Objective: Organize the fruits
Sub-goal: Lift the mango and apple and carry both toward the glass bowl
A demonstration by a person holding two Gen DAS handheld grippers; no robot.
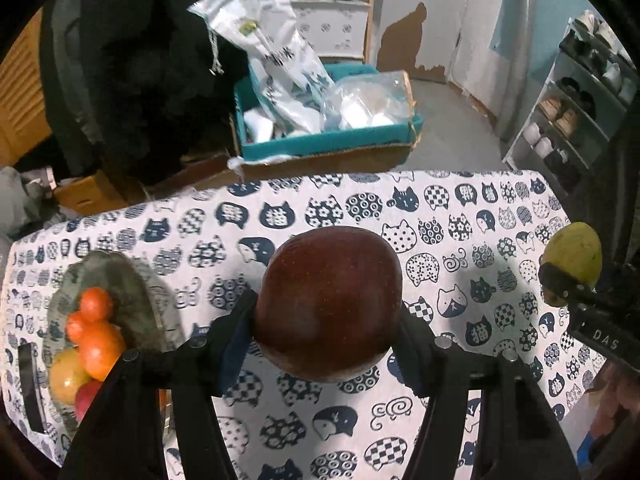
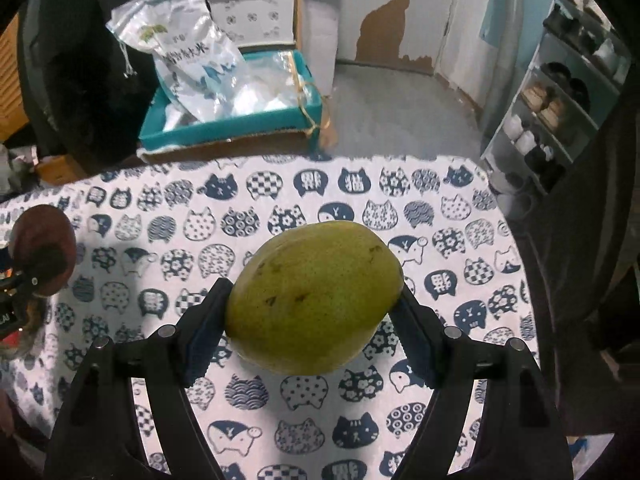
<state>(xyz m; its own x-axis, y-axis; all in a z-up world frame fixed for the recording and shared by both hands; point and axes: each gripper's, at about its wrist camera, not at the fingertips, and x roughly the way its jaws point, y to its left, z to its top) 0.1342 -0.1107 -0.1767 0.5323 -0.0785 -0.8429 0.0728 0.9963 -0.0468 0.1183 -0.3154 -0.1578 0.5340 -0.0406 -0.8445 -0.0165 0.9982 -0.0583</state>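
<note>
My left gripper (image 1: 326, 320) is shut on a dark red apple (image 1: 328, 300), held above the cat-print tablecloth (image 1: 460, 216). My right gripper (image 2: 312, 316) is shut on a yellow-green mango (image 2: 314, 296), also lifted off the cloth. Each wrist view catches the other hand's fruit at its edge: the mango (image 1: 574, 258) at the far right, the apple (image 2: 42, 240) at the far left. A grey-green plate (image 1: 116, 280) at the left of the table holds several oranges (image 1: 98, 340), a yellow fruit (image 1: 66, 376) and a red one (image 1: 86, 398).
Beyond the table's far edge stands a teal box (image 1: 328, 140) with a white printed bag (image 1: 276, 52) and clear plastic bags. A shoe rack (image 1: 568, 116) is at the right. A dark object (image 1: 32, 384) lies by the plate at the table's left edge.
</note>
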